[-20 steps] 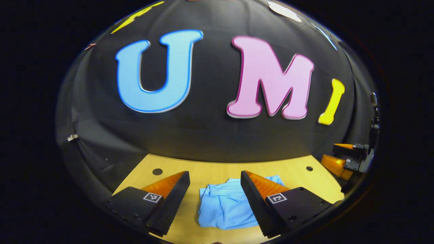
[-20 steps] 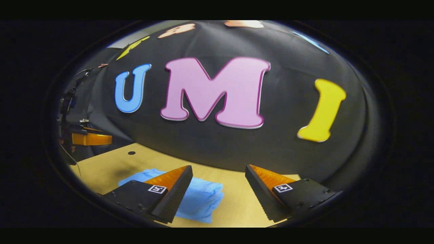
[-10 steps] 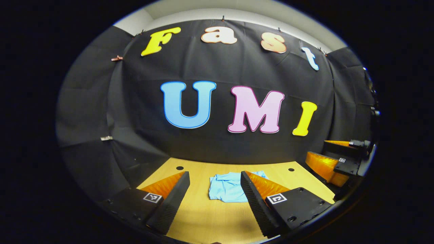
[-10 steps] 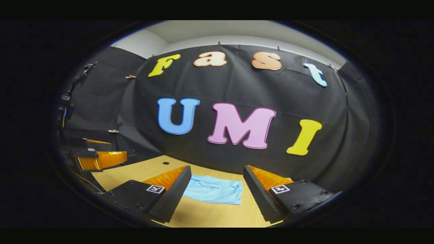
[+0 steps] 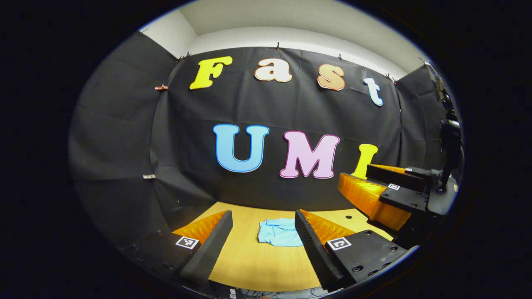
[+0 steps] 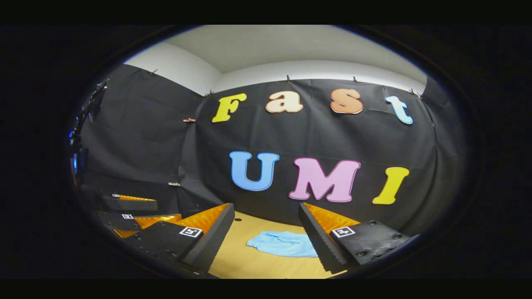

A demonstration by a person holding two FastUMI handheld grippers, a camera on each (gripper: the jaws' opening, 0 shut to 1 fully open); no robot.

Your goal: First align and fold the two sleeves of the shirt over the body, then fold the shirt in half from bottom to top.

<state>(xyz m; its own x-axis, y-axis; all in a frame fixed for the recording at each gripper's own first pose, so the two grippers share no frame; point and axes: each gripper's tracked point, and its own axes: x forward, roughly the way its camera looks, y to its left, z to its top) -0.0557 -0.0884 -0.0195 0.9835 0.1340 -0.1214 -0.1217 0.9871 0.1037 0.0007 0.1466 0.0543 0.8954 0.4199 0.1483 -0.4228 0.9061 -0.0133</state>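
In the left gripper view, my left tool (image 5: 262, 226) hangs above the near part of the wooden bench (image 5: 257, 265), its jaws wide apart and holding nothing. The light blue shirt (image 5: 277, 232) lies folded into a small bundle on the bench at about 12 o'clock from the tool, well apart from it. My right tool (image 5: 374, 182) shows at 3 o'clock.

In the right gripper view, my right tool (image 6: 266, 220) is spread wide and empty too. The shirt (image 6: 282, 244) lies flat on the bench (image 6: 245, 261) between its fingers, farther off. The left tool (image 6: 137, 211) sits at 9 o'clock.
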